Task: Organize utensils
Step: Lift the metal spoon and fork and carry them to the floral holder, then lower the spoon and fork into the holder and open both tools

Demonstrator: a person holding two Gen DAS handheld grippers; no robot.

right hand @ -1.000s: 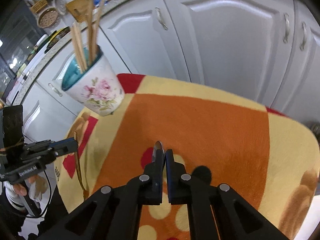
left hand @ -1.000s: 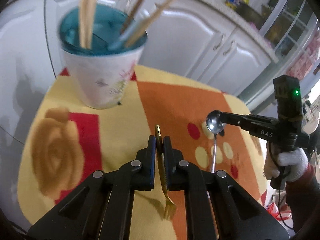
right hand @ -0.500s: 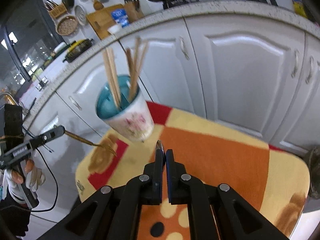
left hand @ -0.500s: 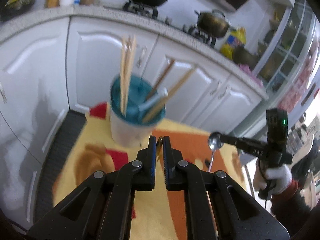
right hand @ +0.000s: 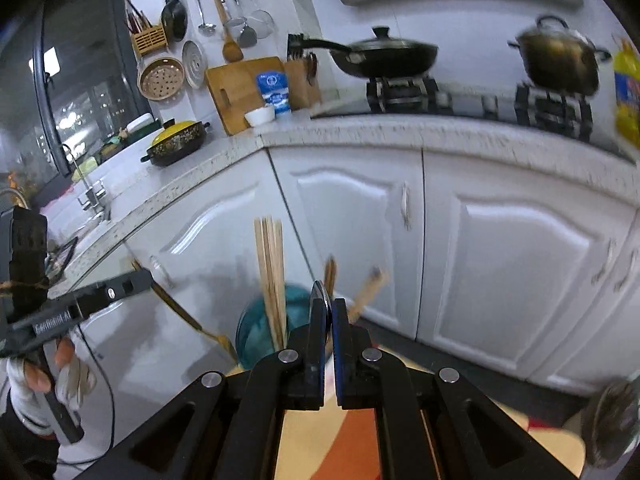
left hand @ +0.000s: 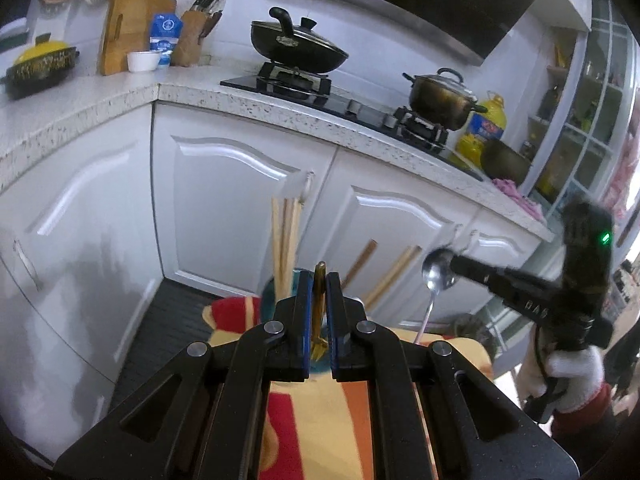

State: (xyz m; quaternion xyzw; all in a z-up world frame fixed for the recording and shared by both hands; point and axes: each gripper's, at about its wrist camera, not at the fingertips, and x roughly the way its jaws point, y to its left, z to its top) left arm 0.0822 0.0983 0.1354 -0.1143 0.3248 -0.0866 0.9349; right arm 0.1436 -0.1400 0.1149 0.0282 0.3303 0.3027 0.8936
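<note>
My left gripper [left hand: 319, 280] is shut on a gold fork [left hand: 319, 308], tines hanging down, raised high over the table. In the right wrist view that gripper [right hand: 138, 280] and fork [right hand: 192, 322] sit left of the cup. My right gripper [right hand: 328, 306] is shut on a silver spoon [right hand: 320, 294]; the left wrist view shows the spoon [left hand: 437, 270] hanging bowl-up from it [left hand: 454, 265]. The teal-lined utensil cup [right hand: 256, 330] with wooden chopsticks [right hand: 270, 272] stands just ahead, mostly hidden behind both grippers' fingers; its chopsticks [left hand: 284, 240] rise above my left gripper.
The small table has a yellow, orange and red cloth [left hand: 328, 412]. White cabinet doors [right hand: 500, 264] stand close behind it. A speckled countertop [left hand: 280, 104] above holds a stove with a black wok [left hand: 296, 46] and a pot [left hand: 440, 94].
Both grippers have risen and tilted up with fork and spoon still held. The cup has dropped low in both views and the countertop and stove have come into view.
</note>
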